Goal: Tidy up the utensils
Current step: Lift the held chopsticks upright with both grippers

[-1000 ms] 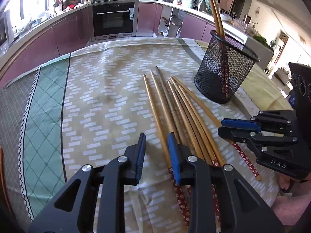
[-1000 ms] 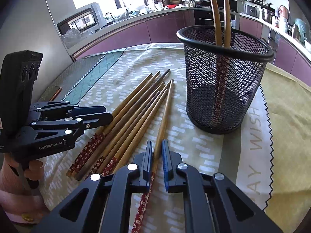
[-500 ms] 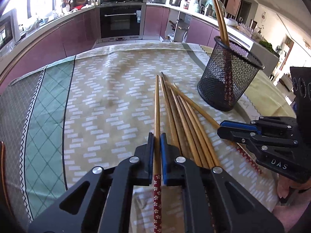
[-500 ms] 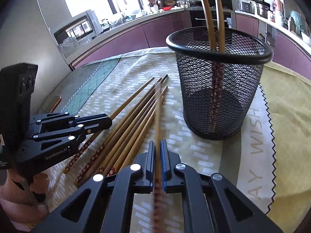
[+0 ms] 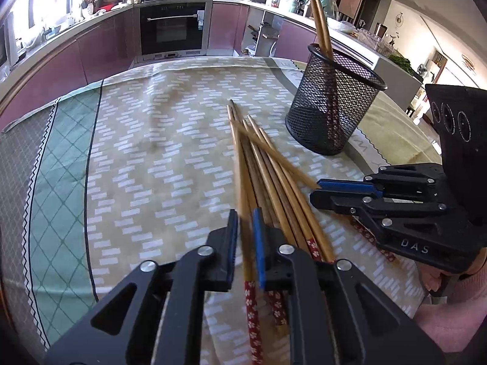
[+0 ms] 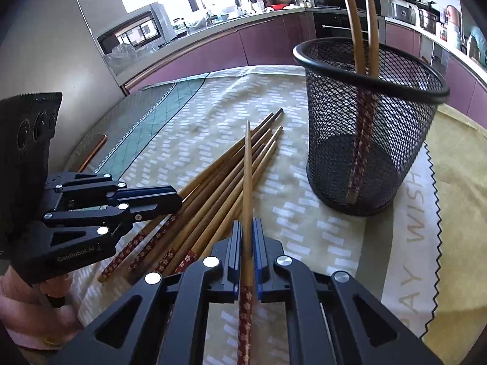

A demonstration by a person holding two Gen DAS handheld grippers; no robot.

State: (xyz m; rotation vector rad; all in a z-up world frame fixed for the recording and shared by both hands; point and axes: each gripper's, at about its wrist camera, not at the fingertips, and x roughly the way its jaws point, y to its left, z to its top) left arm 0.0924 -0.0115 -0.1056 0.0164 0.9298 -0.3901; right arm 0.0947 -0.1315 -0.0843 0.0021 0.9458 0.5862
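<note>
Several wooden chopsticks with red flowered ends [image 5: 274,176] [image 6: 213,188] lie bunched on the patterned tablecloth. A black mesh holder [image 5: 331,112] [image 6: 365,140] stands to their right with two chopsticks [image 6: 362,30] upright in it. My left gripper [image 5: 243,216] [image 6: 179,200] has the leftmost chopstick [image 5: 242,182], blurred, between its jaws; they are opening, with a thin gap showing beside the stick. My right gripper [image 6: 247,225] [image 5: 316,188] is shut on one chopstick [image 6: 248,167], whose tip points forward above the pile.
The tablecloth [image 5: 152,152] covers a round table whose edge curves close at left and right. A thin reddish object [image 6: 91,152] lies near the left edge. Kitchen counters and an oven [image 5: 173,30] stand beyond. A person's hands in pink sleeves hold both grippers.
My left gripper went from wide apart to closed around the leftmost chopstick, then loosened slightly. The right gripper's chopstick has come up off the pile and now points straight ahead.
</note>
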